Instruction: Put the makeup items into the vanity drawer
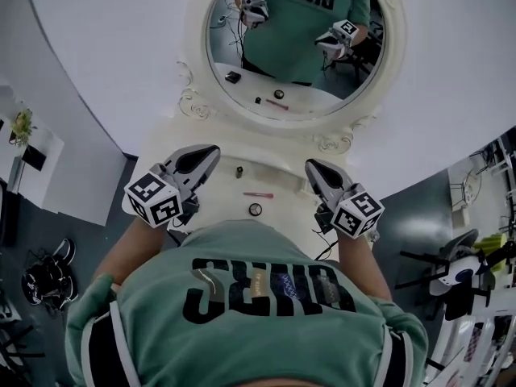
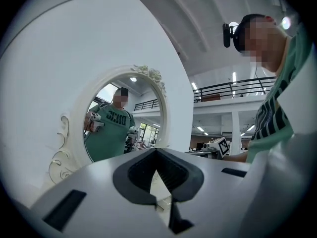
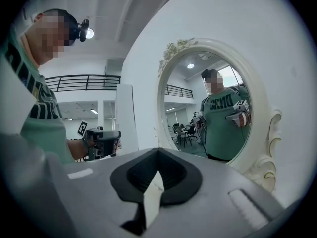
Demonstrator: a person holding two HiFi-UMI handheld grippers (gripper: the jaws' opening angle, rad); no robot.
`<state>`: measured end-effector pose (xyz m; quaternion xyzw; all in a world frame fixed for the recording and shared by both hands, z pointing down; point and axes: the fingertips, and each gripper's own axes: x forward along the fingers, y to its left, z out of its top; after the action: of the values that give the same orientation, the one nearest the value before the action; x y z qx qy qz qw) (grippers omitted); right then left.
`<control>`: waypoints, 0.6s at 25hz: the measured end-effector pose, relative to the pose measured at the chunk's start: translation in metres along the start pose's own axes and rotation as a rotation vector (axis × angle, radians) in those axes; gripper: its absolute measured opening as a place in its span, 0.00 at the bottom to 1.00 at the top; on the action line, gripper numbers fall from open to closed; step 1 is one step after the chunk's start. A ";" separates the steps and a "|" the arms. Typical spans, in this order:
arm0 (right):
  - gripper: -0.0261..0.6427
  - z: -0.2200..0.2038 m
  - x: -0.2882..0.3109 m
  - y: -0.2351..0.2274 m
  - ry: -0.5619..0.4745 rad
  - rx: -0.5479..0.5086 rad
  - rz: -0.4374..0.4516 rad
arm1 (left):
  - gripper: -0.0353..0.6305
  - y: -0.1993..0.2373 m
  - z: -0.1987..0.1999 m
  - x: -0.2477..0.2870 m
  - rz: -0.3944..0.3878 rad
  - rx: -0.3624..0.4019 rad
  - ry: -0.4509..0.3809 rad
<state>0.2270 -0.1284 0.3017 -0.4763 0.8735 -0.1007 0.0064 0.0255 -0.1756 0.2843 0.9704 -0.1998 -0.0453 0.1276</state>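
Three makeup items lie on the white vanity top point(image 1: 284, 185): a small dark bottle point(image 1: 239, 171), a pink pencil point(image 1: 258, 194) and a round compact point(image 1: 255, 209) near the front edge. My left gripper point(image 1: 211, 151) hovers at the left of the items, jaws together with nothing between them point(image 2: 157, 151). At the right my right gripper point(image 1: 313, 166) is likewise shut and empty point(image 3: 157, 152). Both point toward the oval mirror point(image 1: 355, 127), apart from every item. No drawer shows; my torso hides the vanity's front.
The ornate mirror frame point(image 2: 64, 133) point(image 3: 262, 167) rises just behind the tabletop against a white wall. Dark gear point(image 1: 48, 276) sits on the floor at the left. Chairs and equipment point(image 1: 459, 272) stand at the right. A cable point(image 1: 326, 252) hangs off the vanity's right front.
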 end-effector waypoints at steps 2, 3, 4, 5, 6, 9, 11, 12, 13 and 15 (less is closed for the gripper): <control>0.05 0.001 0.003 -0.001 0.003 -0.002 0.009 | 0.06 0.000 0.000 0.000 0.002 -0.002 -0.004; 0.05 0.001 0.005 -0.001 0.003 -0.001 0.012 | 0.06 0.000 -0.001 0.000 0.002 -0.002 -0.005; 0.05 0.000 0.005 -0.001 0.004 -0.002 0.013 | 0.06 0.000 -0.001 0.000 0.002 -0.003 -0.005; 0.05 -0.001 0.005 0.000 0.005 -0.004 0.015 | 0.06 0.000 -0.002 0.000 0.003 -0.004 -0.004; 0.05 -0.002 0.004 0.000 0.006 -0.007 0.017 | 0.06 0.000 -0.003 -0.001 0.004 -0.005 -0.002; 0.05 -0.005 0.003 -0.001 0.021 -0.018 0.019 | 0.06 0.000 -0.006 -0.001 0.009 -0.012 0.000; 0.05 -0.006 0.002 -0.002 0.029 -0.022 0.017 | 0.06 -0.001 -0.007 0.000 0.009 -0.016 0.000; 0.05 -0.006 0.002 -0.003 0.029 -0.022 0.016 | 0.06 -0.002 -0.008 0.001 0.008 -0.016 0.002; 0.05 -0.006 0.001 -0.003 0.028 -0.022 0.015 | 0.06 -0.002 -0.008 0.002 0.006 -0.015 0.005; 0.05 -0.007 0.000 -0.004 0.026 -0.017 0.013 | 0.06 -0.004 -0.010 0.003 0.001 -0.016 0.009</control>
<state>0.2297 -0.1291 0.3091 -0.4692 0.8774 -0.0995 -0.0086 0.0310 -0.1708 0.2926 0.9695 -0.1993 -0.0423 0.1363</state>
